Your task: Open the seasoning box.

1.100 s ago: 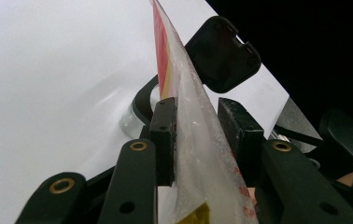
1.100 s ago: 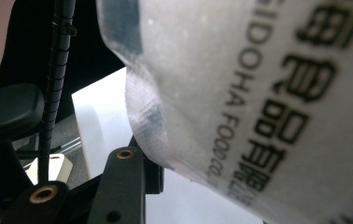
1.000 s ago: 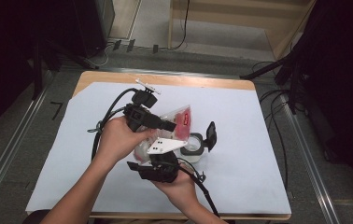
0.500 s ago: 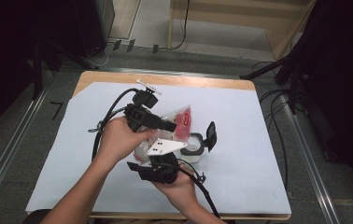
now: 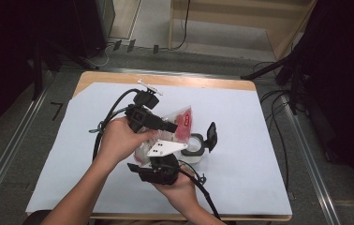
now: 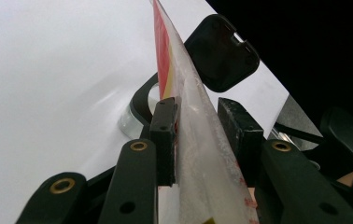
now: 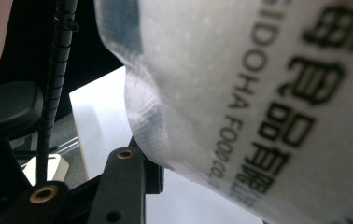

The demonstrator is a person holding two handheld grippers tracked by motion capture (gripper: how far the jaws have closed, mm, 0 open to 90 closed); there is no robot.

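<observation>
In the high view, the left hand-held gripper point(image 5: 163, 125) and the right hand-held gripper point(image 5: 158, 154) both hold a clear pouch point(image 5: 182, 123) with red print above the middle of the tabletop point(image 5: 259, 140), just over a round container point(image 5: 195, 146) whose black lid point(image 5: 211, 136) stands flipped open; in the left gripper view, the jaws are partly closed, clamping the pouch point(image 6: 198, 140) edge-on; in the right gripper view, the pouch point(image 7: 240, 93) with black lettering lies against the one visible jaw, a grip not plainly shown.
</observation>
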